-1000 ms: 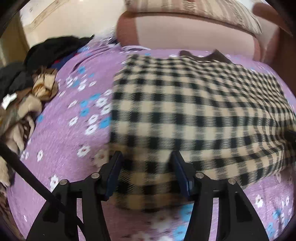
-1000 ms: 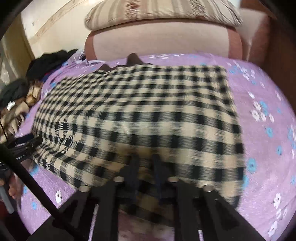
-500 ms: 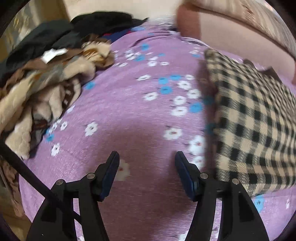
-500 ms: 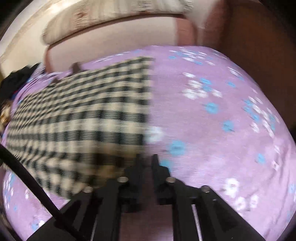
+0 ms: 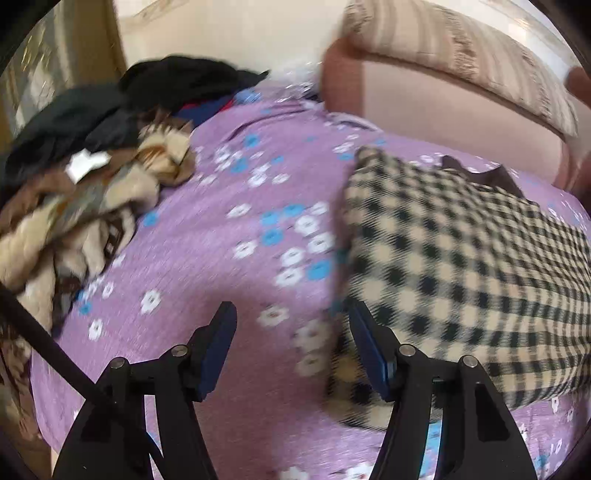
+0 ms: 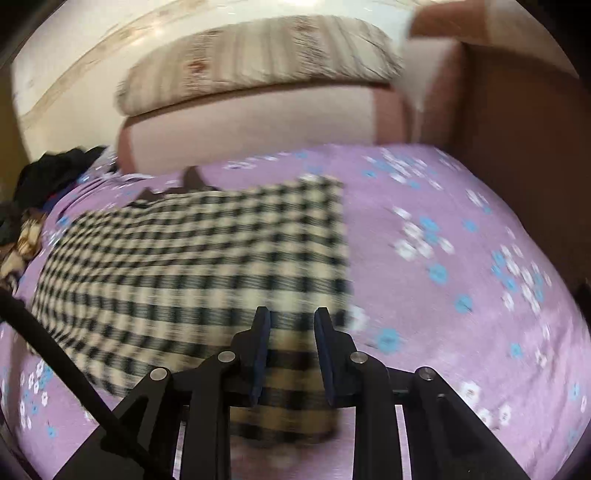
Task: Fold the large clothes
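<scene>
The beige-and-black checked woollen garment (image 6: 192, 273) lies flat in a folded rectangle on the purple flowered bedspread (image 6: 443, 295), collar toward the far pink headboard (image 6: 251, 125), laid square probably for another fold. The right gripper (image 6: 291, 354), jaws just parting, hangs empty above its near right corner; the left gripper (image 5: 291, 343) stands wide and empty beside its left edge. Bare bedspread flanks both sides, while a heap of dark and tan clothes (image 5: 92, 177) crowds the far left.

Purple flowered bedspread (image 6: 461, 229), padded pink headboard (image 6: 251, 129), striped pillow (image 6: 258, 62) on top, cream wall (image 5: 221, 33)
</scene>
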Demonstrator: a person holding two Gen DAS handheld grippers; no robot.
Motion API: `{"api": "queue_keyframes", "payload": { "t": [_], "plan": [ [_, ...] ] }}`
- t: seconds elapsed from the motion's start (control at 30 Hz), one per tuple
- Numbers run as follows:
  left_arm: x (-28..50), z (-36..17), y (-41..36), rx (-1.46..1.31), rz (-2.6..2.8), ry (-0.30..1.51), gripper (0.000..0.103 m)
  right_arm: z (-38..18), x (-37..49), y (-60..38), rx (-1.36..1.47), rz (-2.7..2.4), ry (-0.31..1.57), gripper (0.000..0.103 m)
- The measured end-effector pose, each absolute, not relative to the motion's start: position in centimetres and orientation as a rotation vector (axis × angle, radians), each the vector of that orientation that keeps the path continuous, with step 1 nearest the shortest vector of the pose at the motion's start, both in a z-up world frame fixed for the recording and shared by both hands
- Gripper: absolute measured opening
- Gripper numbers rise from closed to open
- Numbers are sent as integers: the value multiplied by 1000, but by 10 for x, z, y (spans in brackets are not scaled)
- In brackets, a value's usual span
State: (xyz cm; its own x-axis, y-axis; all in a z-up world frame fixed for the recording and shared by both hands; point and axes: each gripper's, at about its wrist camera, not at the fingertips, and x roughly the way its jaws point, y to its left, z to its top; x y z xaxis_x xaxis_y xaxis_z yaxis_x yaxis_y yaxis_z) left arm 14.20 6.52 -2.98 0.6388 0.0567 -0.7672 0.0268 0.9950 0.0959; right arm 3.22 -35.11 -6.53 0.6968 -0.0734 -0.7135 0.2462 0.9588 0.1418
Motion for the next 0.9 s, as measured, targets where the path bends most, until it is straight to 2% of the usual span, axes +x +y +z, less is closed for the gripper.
{"api": "queue_keyframes", "payload": {
  "t": [0.27,0.47,0.9],
  "plan": [
    [150,-21,33,146,-37,848,62,-70,48,-289,112,-60,797,29],
    [159,-20,27,135,-55,849,62,-74,48,-263,22,-22,797,37],
    [176,-25,31,102,-47,878,62,-83,57,-299,128,-95,827,38]
  ]
}}
